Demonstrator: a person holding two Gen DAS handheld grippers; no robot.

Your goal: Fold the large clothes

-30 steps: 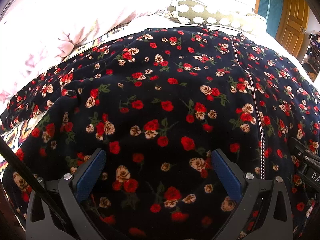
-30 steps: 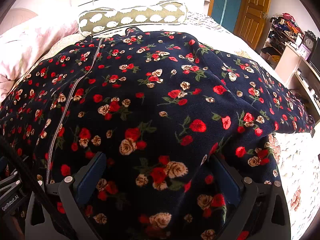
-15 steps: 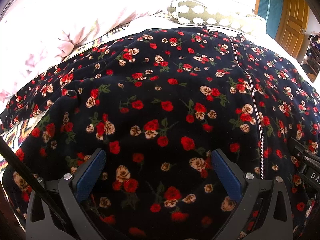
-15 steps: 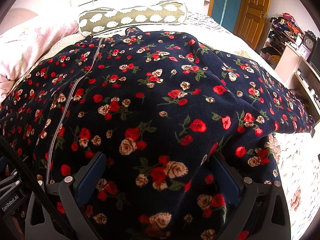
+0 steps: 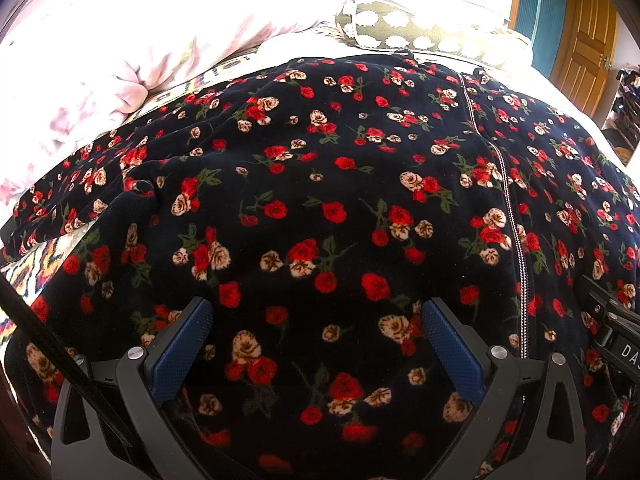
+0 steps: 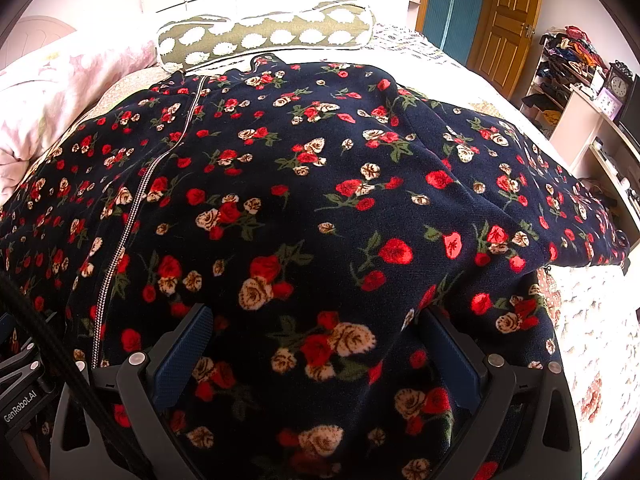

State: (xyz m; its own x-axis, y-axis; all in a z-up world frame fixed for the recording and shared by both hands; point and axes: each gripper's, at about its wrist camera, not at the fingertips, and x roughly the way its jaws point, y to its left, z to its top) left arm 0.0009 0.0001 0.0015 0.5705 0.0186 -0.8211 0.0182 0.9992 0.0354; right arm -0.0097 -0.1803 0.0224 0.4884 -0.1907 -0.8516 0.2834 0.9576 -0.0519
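Observation:
A large dark navy garment with red and cream roses (image 5: pixel 328 184) lies spread over the bed, its silver zipper (image 5: pixel 508 200) running down the middle. It also fills the right wrist view (image 6: pixel 320 168), zipper (image 6: pixel 136 204) at the left. My left gripper (image 5: pixel 316 316) is open, its blue pads wide apart over the near hem left of the zipper. My right gripper (image 6: pixel 316 320) is open over the near hem right of the zipper; a fold of cloth drapes over its right finger (image 6: pixel 448 344). Neither grips cloth.
A green bolster with white hedgehogs (image 6: pixel 264 36) lies at the head of the bed. A pink quilt (image 5: pixel 100 68) is heaped on the left. A wooden door (image 6: pixel 508 20) and cluttered shelves (image 6: pixel 568 76) stand to the right. Patterned bedsheet (image 6: pixel 592 344) shows at the right.

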